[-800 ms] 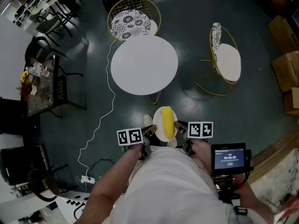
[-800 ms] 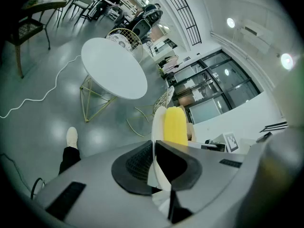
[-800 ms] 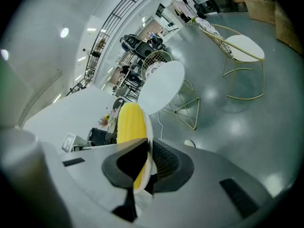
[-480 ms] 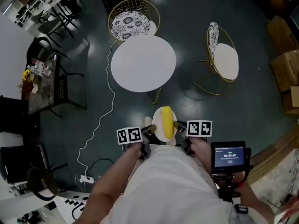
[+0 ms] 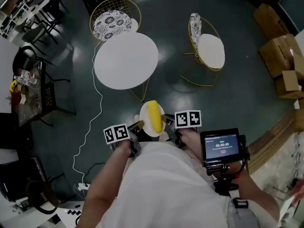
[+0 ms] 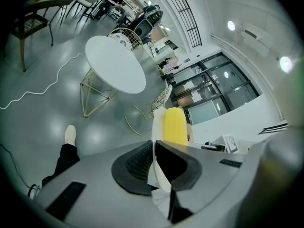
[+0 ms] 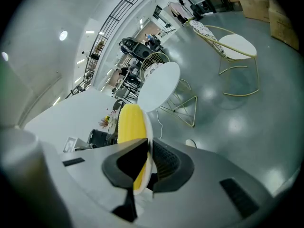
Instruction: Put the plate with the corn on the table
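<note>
Left gripper (image 5: 137,126) has its jaws pinched tight on the left rim of the plate (image 5: 144,118), and the right gripper (image 5: 166,119) is clamped on the opposite rim, so the plate hangs between the two, just below the middle of the head view. In each gripper view the thin white rim runs straight down between the two dark pads. In the right gripper view one jaw also overlaps the near end of the cob.

The corn (image 5: 153,116) lies lengthwise across the middle of the plate, bright yellow. The plate is up in the air close to the person's body, over the dark floor (image 5: 228,99) (not on anything).

The round white table (image 5: 126,60) sits up and to the left of the plate, well apart from it, and its top looks bare. A gold wire chair with a patterned cushion (image 5: 110,19) stands just beyond it at the upper left, and a second chair with a plain white seat (image 5: 209,49) is off at the upper right. A white cable (image 5: 92,113) snakes down the floor on the left side. Cardboard boxes (image 5: 280,56) are stacked along the right edge.
</note>
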Demonstrator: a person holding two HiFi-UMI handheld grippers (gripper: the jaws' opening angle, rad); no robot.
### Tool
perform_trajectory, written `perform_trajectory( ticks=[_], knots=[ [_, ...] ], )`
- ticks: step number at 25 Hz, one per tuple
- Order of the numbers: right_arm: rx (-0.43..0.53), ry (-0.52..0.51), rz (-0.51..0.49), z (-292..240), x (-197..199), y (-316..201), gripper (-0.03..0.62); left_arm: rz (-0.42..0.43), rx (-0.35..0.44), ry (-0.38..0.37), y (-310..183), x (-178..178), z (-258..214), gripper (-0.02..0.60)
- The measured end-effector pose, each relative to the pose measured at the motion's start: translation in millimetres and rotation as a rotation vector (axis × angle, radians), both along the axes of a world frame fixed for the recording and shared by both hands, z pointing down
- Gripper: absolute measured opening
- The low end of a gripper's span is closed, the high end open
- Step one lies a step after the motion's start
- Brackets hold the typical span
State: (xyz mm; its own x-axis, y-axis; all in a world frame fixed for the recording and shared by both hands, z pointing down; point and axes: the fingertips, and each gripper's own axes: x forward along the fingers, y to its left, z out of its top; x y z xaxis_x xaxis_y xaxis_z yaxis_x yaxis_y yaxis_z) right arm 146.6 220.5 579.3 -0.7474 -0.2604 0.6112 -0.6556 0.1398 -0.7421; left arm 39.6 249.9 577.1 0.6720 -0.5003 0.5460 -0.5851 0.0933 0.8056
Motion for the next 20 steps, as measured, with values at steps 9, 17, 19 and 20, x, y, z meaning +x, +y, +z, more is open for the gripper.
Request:
perform_trajectory(
  ticks=[9, 17, 19, 20],
  knots=[
    [0.015, -0.004, 0.016, -6, 20, 1, 0.043, 0.017, 0.015, -0.001, -1, 20, -5, 0.029],
    [0.013, -0.022, 0.022, 0, 27, 3, 0.043, 0.023, 0.01, -0.011, 1, 26, 2, 0.029],
    [0.009, -0.023, 0.022, 0, 26, 3, 0.043, 0.019, 0.007, -0.011, 2, 26, 2, 0.029],
    [0.009, -0.023, 0.02, 0, 25, 4, 0.043, 0.017, 0.005, -0.011, 3, 25, 2, 0.029]
  ],
)
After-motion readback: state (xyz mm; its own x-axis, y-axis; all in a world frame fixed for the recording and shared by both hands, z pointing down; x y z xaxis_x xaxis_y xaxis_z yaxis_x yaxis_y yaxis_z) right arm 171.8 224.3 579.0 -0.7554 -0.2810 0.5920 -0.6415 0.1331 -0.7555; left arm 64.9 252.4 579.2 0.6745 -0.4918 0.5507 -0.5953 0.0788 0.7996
